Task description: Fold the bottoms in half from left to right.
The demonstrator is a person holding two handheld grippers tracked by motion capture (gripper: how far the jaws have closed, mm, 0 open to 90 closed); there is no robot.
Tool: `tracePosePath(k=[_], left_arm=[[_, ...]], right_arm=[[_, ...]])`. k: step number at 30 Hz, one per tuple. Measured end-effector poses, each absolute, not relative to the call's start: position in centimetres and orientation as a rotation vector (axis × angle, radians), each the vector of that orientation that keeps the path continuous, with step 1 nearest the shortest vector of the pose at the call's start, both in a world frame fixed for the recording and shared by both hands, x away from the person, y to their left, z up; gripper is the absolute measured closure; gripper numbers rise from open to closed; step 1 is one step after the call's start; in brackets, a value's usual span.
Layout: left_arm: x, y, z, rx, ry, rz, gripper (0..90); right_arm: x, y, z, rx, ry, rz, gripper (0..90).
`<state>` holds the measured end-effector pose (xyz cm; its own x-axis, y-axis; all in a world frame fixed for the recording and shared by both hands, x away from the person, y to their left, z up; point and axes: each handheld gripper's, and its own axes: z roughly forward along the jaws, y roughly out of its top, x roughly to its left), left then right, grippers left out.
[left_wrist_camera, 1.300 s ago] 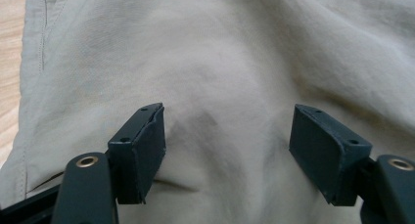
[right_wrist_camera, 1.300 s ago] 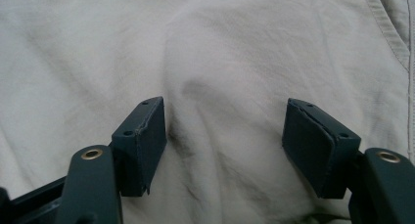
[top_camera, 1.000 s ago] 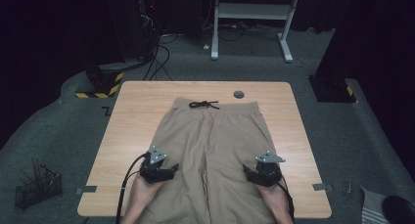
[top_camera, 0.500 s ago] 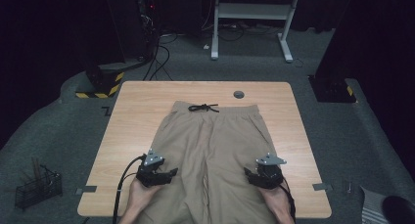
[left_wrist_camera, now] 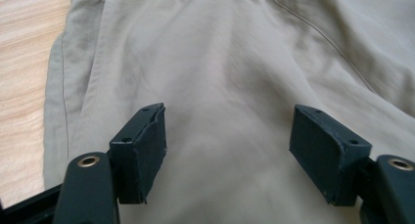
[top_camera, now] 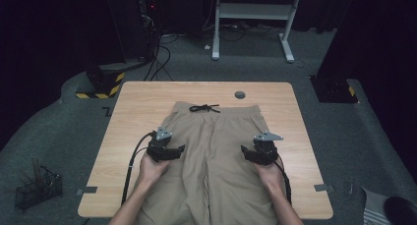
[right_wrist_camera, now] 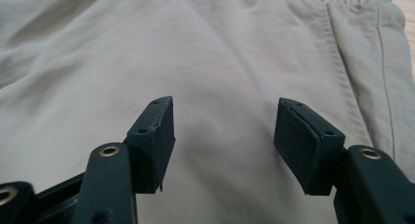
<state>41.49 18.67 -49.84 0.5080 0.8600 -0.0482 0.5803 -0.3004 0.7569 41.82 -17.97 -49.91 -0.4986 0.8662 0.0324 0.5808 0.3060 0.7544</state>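
Both claws (top_camera: 178, 149) (top_camera: 247, 150) farther up shorts (top_camera: 216, 151), open.

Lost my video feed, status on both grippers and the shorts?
Left gripper open, right gripper open, jaws just narrowing, nothing between. Khaki shorts flat on table. Nothing in the way.

A light wooden table (top_camera: 147, 102) is set on dark grey carpeted floor (top_camera: 59, 117); a white metal desk frame (top_camera: 253, 11) is seen behind, in darkness.
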Motion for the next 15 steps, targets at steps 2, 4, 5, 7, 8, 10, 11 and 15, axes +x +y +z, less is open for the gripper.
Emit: tracePosePath(k=[2, 4, 5, 7, 8, 10, 11, 15], left_arm=[[42.1, 18.3, -50.1, 2.027, 1.171, 0.499, 30.0], [42.6, 18.0, -50.3, 2.033, 1.179, 0.501, 30.2], [42.8, 17.9, -50.4, 2.032, 1.181, 0.499, 30.2], [43.1, 17.7, -50.6, 2.022, 1.186, 0.500, 30.8], [43.3, 17.7, -50.8, 2.024, 1.188, 0.500, 30.8], [43.4, 17.6, -51.0, 2.026, 1.185, 0.505, 30.8], [43.4, 17.6, -51.1, 2.028, 1.182, 0.513, 31.3], [43.5, 17.5, -51.4, 2.034, 1.196, 0.499, 32.7]], right_arm=[[42.5, -17.9, -50.1, 1.310, 2.189, 1.026, 40.1], [43.0, -17.8, -50.3, 1.314, 2.187, 1.016, 40.0], [43.3, -17.8, -50.4, 1.320, 2.185, 1.016, 40.0], [43.7, -17.6, -50.7, 1.330, 2.184, 1.006, 39.9], [43.8, -17.6, -50.8, 1.330, 2.184, 1.001, 39.9], [43.9, -17.6, -50.9, 1.323, 2.185, 0.994, 39.9], [44.0, -17.5, -51.1, 1.329, 2.188, 0.988, 39.8], [44.1, -17.3, -51.5, 1.329, 2.212, 0.962, 39.2]])
